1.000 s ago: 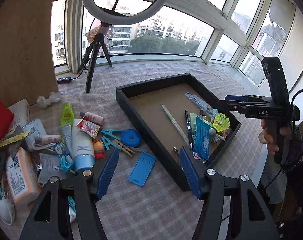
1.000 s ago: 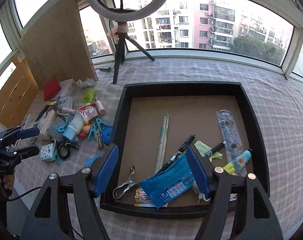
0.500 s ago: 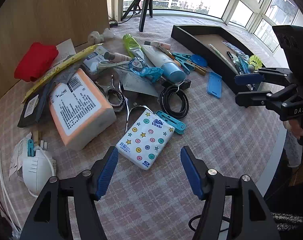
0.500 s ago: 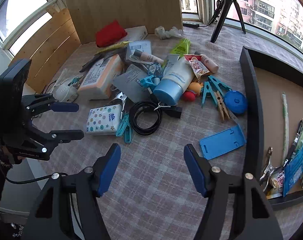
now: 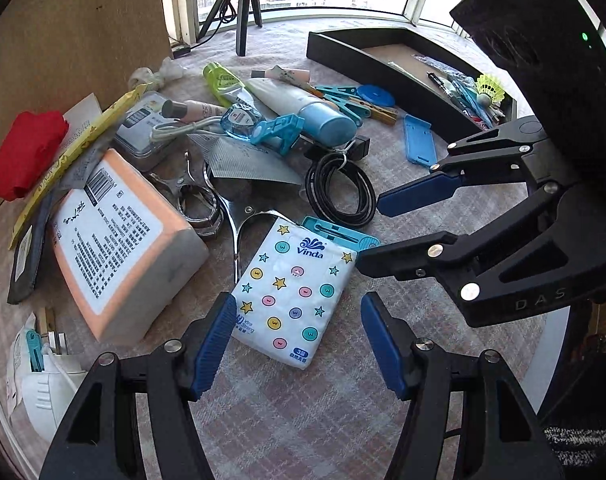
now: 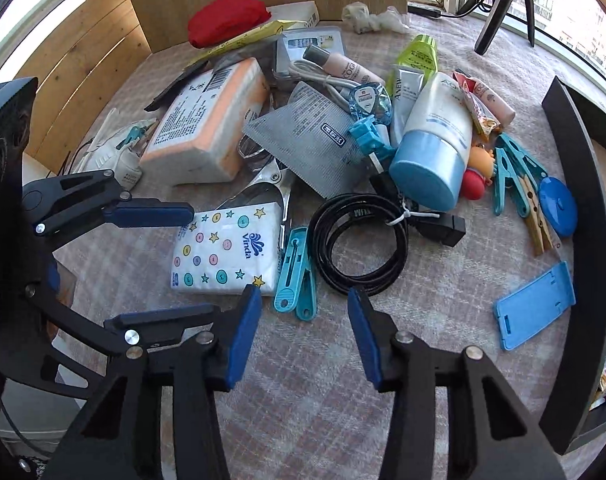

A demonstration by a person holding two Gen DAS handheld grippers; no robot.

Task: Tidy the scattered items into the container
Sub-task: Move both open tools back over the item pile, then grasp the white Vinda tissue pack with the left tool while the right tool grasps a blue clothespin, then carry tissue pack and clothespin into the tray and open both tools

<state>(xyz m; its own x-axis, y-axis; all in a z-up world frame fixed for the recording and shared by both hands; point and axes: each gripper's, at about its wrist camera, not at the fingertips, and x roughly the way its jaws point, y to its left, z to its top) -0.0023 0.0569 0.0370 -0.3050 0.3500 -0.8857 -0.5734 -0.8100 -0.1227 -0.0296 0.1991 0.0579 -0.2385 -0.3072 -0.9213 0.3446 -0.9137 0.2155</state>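
A white Vinda tissue pack (image 5: pixel 293 288) with coloured dots lies on the checked cloth, right in front of my open, empty left gripper (image 5: pixel 299 344). It also shows in the right wrist view (image 6: pixel 227 250). My right gripper (image 6: pixel 305 334) is open and empty, low over the cloth just short of a teal clip (image 6: pixel 295 276) and a coiled black cable (image 6: pixel 363 244). The right gripper (image 5: pixel 369 228) reaches in from the right in the left wrist view. The black tray (image 5: pixel 383 64) holding several items stands beyond the pile.
The pile holds an orange-edged box (image 5: pixel 119 240), a blue-capped tube (image 6: pixel 435 144), metal clippers (image 5: pixel 199 196), a grey pouch (image 6: pixel 307 136), clothespins (image 6: pixel 519 188), a blue phone stand (image 6: pixel 537 310) and a red cloth (image 6: pixel 227 16). A wooden board (image 5: pixel 75 20) and tripod (image 5: pixel 243 4) stand behind.
Both grippers have swung from the tray to the pile and come down close. The left one now sits just before the tissue pack, the right one near the clip and cable.
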